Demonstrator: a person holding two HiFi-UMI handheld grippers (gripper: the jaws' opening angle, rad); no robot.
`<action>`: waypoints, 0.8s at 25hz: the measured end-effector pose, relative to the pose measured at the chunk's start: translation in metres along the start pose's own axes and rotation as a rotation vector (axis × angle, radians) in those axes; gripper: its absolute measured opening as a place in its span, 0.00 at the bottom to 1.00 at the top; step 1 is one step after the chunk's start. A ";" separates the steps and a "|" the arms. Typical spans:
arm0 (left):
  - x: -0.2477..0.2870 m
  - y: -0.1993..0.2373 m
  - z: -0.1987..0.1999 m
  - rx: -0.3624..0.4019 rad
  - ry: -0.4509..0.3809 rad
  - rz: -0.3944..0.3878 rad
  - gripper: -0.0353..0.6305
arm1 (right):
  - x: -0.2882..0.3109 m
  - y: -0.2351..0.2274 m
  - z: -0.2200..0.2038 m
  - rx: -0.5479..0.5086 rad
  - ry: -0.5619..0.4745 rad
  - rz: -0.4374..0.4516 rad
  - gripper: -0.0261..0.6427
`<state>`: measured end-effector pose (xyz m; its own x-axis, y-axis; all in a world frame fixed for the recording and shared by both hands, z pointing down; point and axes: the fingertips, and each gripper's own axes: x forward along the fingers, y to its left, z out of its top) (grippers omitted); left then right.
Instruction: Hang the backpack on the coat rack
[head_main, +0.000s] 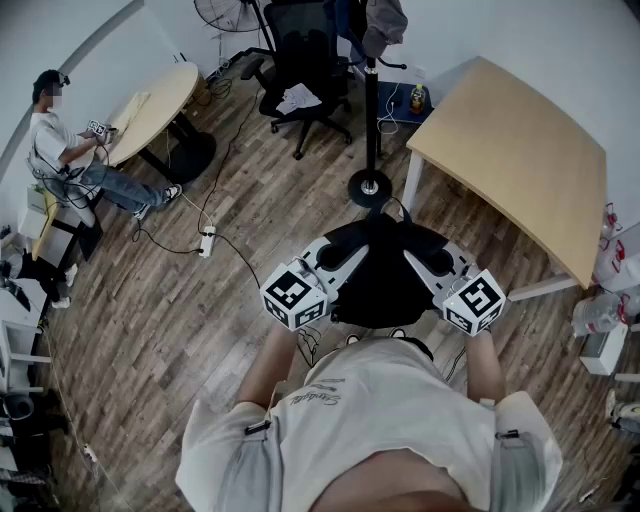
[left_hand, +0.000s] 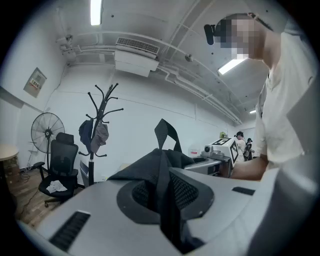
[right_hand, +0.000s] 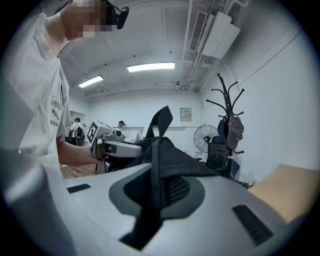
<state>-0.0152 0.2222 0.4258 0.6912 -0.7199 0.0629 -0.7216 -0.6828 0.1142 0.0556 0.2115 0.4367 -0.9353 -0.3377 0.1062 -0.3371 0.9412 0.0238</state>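
A black backpack (head_main: 385, 280) hangs between my two grippers in the head view, held up above the wooden floor. My left gripper (head_main: 345, 255) is shut on its black fabric (left_hand: 162, 172). From the other side my right gripper (head_main: 425, 257) is shut on the fabric too (right_hand: 160, 165). The backpack's top loop (left_hand: 167, 132) stands up between them, and it also shows in the right gripper view (right_hand: 162, 120). The black coat rack (head_main: 371, 110) stands just beyond the backpack, its round base (head_main: 369, 187) on the floor. A cap and a dark bag hang on the coat rack (left_hand: 100, 125) (right_hand: 227, 125).
A wooden table (head_main: 515, 150) stands right of the rack. A black office chair (head_main: 305, 55) and a fan (head_main: 228, 12) are behind it. A seated person (head_main: 70, 150) is at a round table (head_main: 160, 100) far left. A power strip (head_main: 206, 243) and cables lie on the floor.
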 end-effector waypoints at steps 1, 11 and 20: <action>-0.002 0.002 0.001 0.002 -0.003 -0.002 0.12 | 0.003 0.001 0.001 -0.006 -0.001 -0.002 0.08; -0.017 0.024 0.007 0.027 -0.024 -0.029 0.12 | 0.029 0.005 0.009 -0.046 -0.012 -0.029 0.08; -0.007 0.063 0.003 -0.007 -0.034 -0.016 0.12 | 0.061 -0.019 0.002 -0.020 0.012 -0.011 0.08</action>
<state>-0.0655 0.1840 0.4294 0.7006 -0.7130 0.0274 -0.7104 -0.6933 0.1214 0.0050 0.1729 0.4410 -0.9302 -0.3477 0.1173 -0.3448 0.9376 0.0450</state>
